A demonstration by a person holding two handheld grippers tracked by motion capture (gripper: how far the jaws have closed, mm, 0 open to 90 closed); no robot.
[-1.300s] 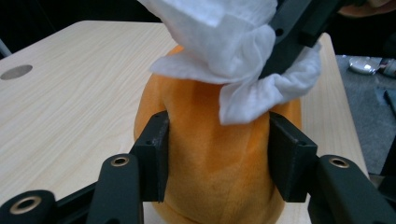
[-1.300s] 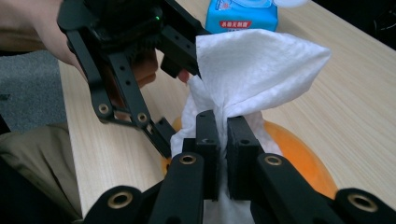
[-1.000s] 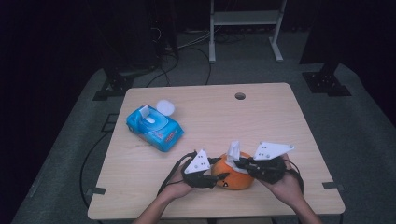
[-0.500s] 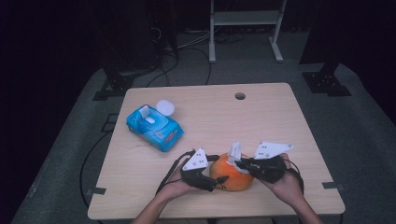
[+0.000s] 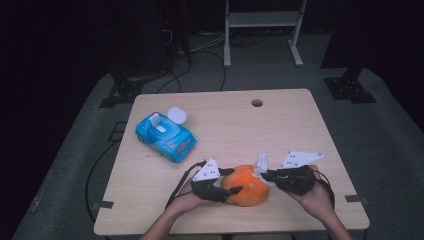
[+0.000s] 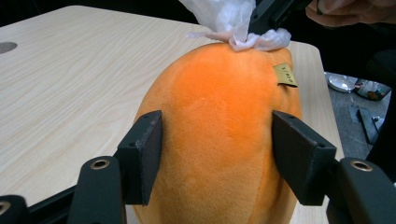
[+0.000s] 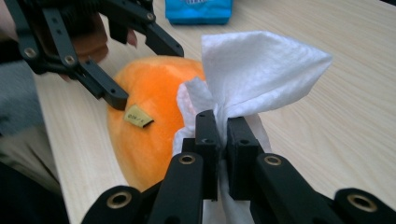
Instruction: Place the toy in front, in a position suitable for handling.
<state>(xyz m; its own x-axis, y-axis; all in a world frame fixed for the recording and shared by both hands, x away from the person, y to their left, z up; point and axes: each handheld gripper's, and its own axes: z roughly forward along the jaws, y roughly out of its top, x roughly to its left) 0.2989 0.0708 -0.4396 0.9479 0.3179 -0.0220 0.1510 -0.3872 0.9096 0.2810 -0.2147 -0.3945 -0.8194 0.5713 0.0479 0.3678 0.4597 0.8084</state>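
Overhead, pale wooden table [image 5: 300, 130] amid dark grey floor [image 5: 395, 130].

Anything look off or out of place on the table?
Nothing damaged or spilled. The blue wipes pack sits with its lid flipped open. The left gripper clamps the orange plush; the right gripper pinches a white wipe against it.
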